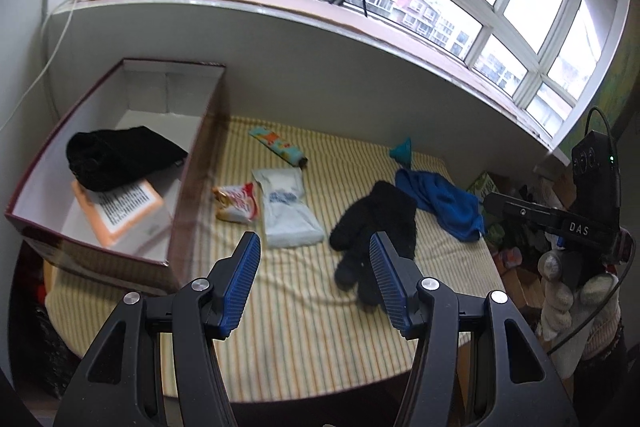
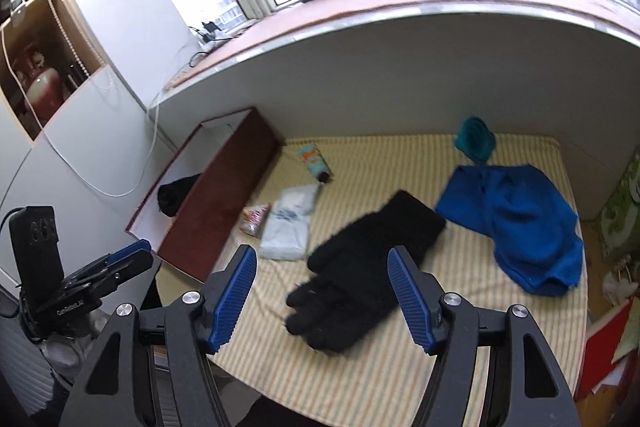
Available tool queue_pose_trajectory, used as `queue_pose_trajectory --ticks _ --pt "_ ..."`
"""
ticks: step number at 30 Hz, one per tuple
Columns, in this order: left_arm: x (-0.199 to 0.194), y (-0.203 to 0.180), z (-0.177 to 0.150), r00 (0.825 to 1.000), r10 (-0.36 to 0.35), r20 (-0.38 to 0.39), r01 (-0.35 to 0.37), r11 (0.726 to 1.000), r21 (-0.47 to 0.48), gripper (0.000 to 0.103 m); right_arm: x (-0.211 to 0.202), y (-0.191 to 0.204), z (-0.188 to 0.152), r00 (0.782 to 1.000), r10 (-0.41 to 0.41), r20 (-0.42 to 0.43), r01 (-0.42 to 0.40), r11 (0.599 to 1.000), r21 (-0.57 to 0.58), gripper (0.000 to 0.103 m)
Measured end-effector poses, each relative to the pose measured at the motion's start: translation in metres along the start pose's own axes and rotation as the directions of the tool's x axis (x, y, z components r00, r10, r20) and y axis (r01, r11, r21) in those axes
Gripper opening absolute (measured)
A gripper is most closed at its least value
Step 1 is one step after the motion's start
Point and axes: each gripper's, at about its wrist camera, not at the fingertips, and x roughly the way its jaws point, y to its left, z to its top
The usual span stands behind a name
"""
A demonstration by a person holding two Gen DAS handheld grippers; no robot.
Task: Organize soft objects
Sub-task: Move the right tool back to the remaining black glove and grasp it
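A black glove (image 1: 374, 227) (image 2: 368, 267) lies on the striped cloth (image 1: 304, 307) (image 2: 360, 379). A blue towel (image 1: 440, 205) (image 2: 516, 223) and a teal cloth (image 1: 402, 151) (image 2: 474, 139) lie beyond it. A dark red box (image 1: 196, 187) (image 2: 224, 203) at the left holds a black glove (image 1: 120, 157) (image 2: 176, 197) on an orange packet (image 1: 120, 213). My left gripper (image 1: 314, 279) is open and empty above the cloth. My right gripper (image 2: 322, 291) is open and empty, just above the loose glove's fingers.
A white tissue pack (image 1: 286, 209) (image 2: 290, 223), a red-white wrapper (image 1: 238, 203) (image 2: 254, 219) and a patterned tube (image 1: 276, 145) (image 2: 314, 161) lie beside the box. A white sill wall (image 1: 320, 67) backs the table. Clutter (image 1: 516, 259) stands off the right edge.
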Motion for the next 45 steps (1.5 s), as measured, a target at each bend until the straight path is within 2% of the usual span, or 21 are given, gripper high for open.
queue_pose_trajectory --ticks 7,11,14,24,32,45 --pt "0.017 -0.009 -0.009 0.999 -0.012 -0.047 0.013 1.0 0.013 0.056 -0.005 -0.024 -0.015 1.0 -0.013 -0.021 0.014 0.999 0.031 0.065" --pt "0.026 -0.012 -0.016 0.998 -0.016 -0.068 0.017 1.0 0.017 0.064 -0.004 -0.035 -0.022 0.999 -0.01 -0.042 0.011 0.999 0.036 0.065" --pt "0.039 -0.016 -0.021 0.995 -0.025 -0.101 0.028 0.999 0.027 0.064 -0.001 -0.047 -0.028 0.998 -0.024 -0.065 0.028 0.998 0.05 0.065" --pt "0.094 -0.031 -0.021 0.977 -0.058 -0.206 0.07 0.996 0.052 0.064 0.013 -0.084 -0.036 0.995 0.009 -0.1 0.006 0.989 0.146 0.065" --pt "0.121 -0.032 -0.021 0.966 -0.061 -0.253 0.078 0.995 0.06 0.064 0.039 -0.087 -0.035 0.991 0.046 -0.129 -0.024 0.985 0.171 0.065" --pt "0.142 -0.037 -0.02 0.955 -0.073 -0.288 0.103 0.991 0.09 0.064 0.074 -0.076 -0.033 0.982 0.056 -0.179 -0.026 0.985 0.168 0.065"
